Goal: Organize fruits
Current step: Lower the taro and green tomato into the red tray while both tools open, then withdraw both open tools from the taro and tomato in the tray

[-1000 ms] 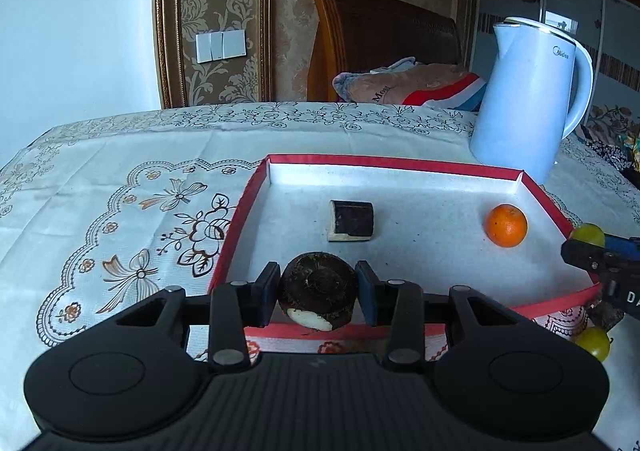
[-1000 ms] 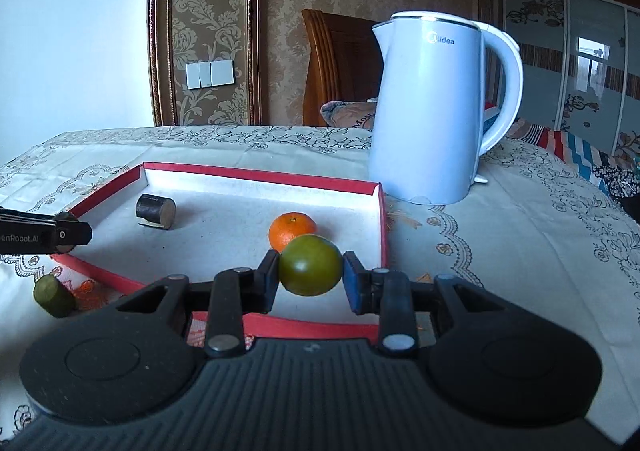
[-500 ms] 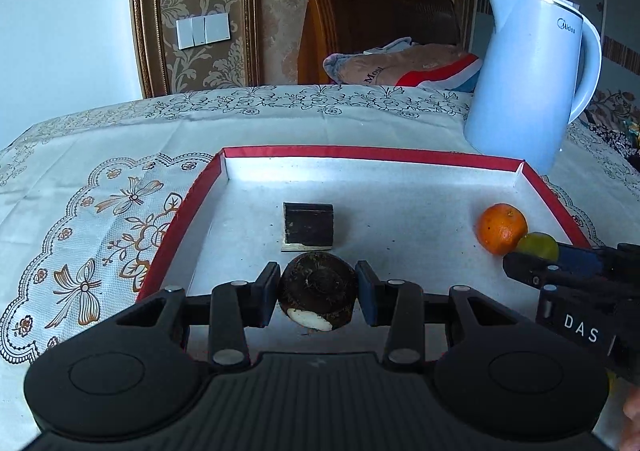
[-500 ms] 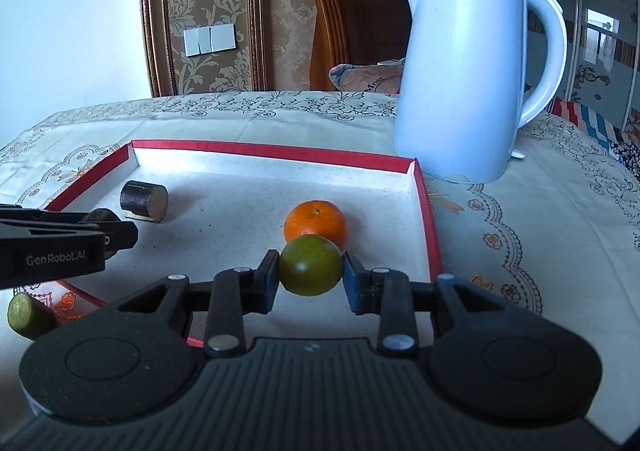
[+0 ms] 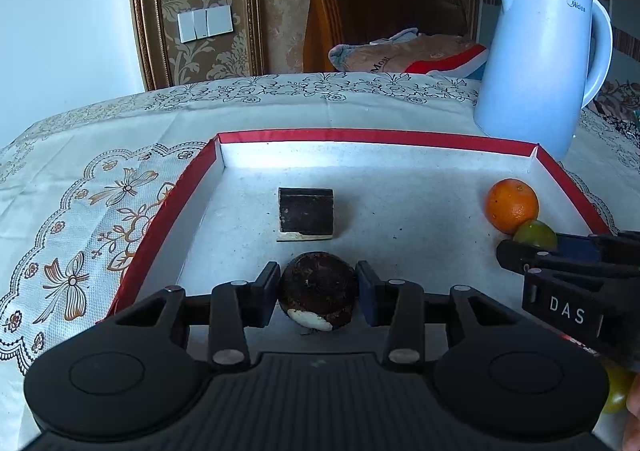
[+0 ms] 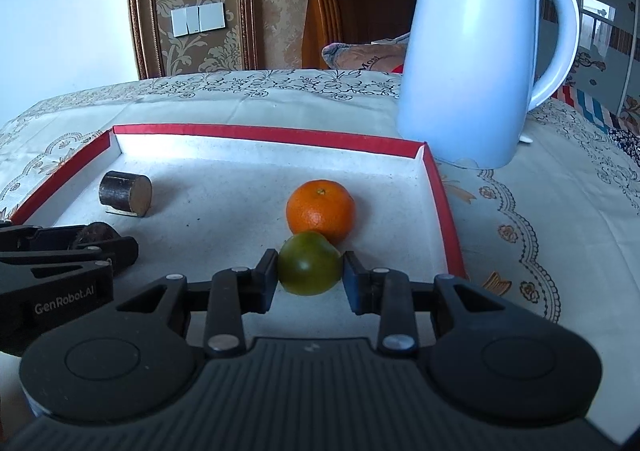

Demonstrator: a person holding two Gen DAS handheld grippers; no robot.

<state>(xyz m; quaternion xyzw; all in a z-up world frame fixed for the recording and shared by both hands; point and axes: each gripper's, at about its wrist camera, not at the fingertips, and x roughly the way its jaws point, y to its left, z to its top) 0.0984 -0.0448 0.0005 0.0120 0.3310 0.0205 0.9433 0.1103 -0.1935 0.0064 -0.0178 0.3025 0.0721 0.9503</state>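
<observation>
Over the shallow red-rimmed white tray (image 5: 172,207), the left gripper (image 5: 318,293) clamps a firm, rough dark-brown round fruit (image 5: 318,291) across its middle, while the right gripper (image 6: 310,271) pinches a smooth, slippery-looking green citrus fruit (image 6: 310,269) likewise.

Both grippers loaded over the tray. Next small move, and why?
Probably lower a touch and open both. The left gripper holds the dark brown round fruit and the right gripper the green fruit, both inside the red-rimmed tray, beside the orange.
</observation>
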